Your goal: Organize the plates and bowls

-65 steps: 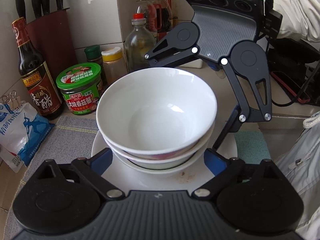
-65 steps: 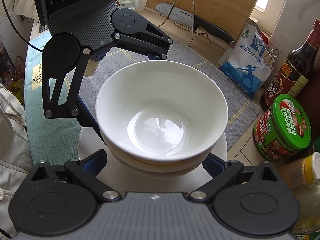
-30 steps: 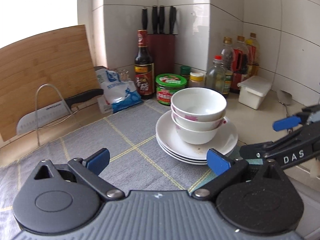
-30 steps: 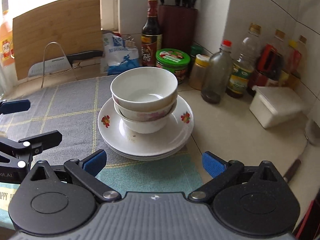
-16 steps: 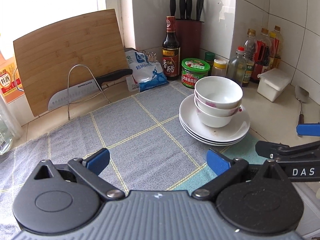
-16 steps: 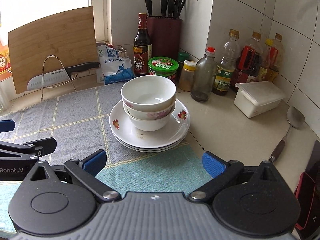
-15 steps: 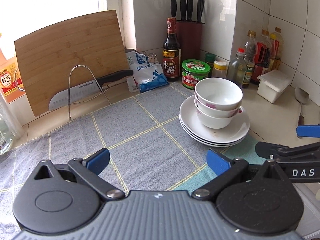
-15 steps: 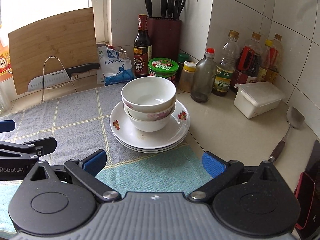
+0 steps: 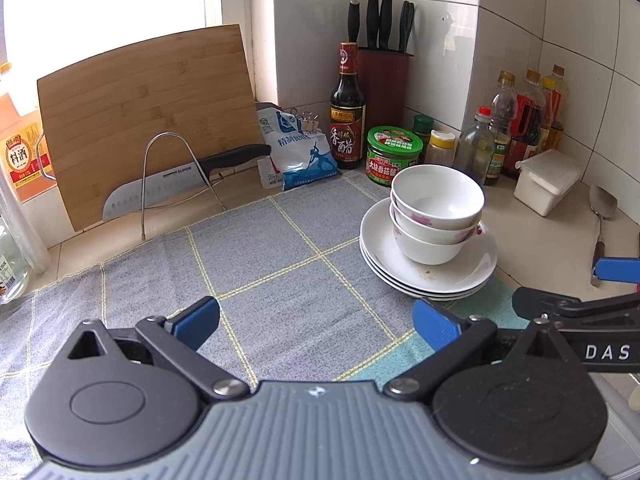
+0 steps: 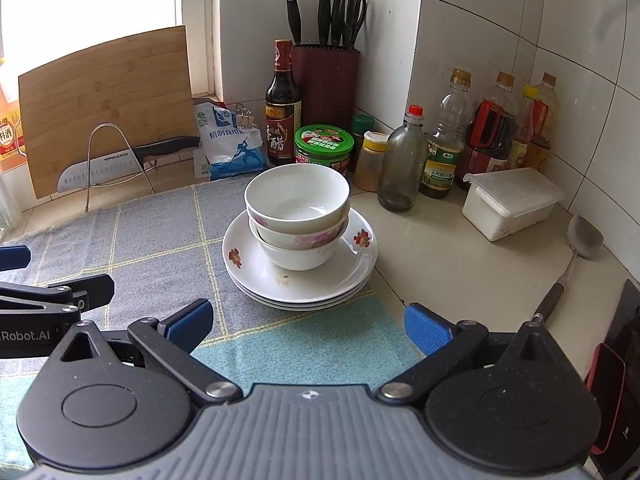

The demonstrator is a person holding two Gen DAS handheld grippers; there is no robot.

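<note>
Three white bowls (image 9: pixel 437 209) (image 10: pixel 298 214) are nested on a stack of white flowered plates (image 9: pixel 468 276) (image 10: pixel 248 270), at the right edge of a grey checked mat (image 9: pixel 260 272) (image 10: pixel 152 248). My left gripper (image 9: pixel 316 322) is open and empty, held above the mat, short of the stack and to its left. My right gripper (image 10: pixel 306 322) is open and empty, directly in front of the stack and apart from it. Each gripper shows at the edge of the other's view.
Behind the stack stand a green-lidded jar (image 10: pixel 324 146), a dark sauce bottle (image 10: pixel 283 112), a knife block (image 10: pixel 326 80) and several oil bottles (image 10: pixel 444 140). A white lidded box (image 10: pixel 512 202) and a ladle (image 10: pixel 576 252) lie on the counter to the right. A cutting board (image 9: pixel 148 116) and cleaver (image 9: pixel 168 188) lean at the back left.
Both grippers have drawn back and up from around the bowl stack, which now sits farther off. Over the last half second they have barely moved.
</note>
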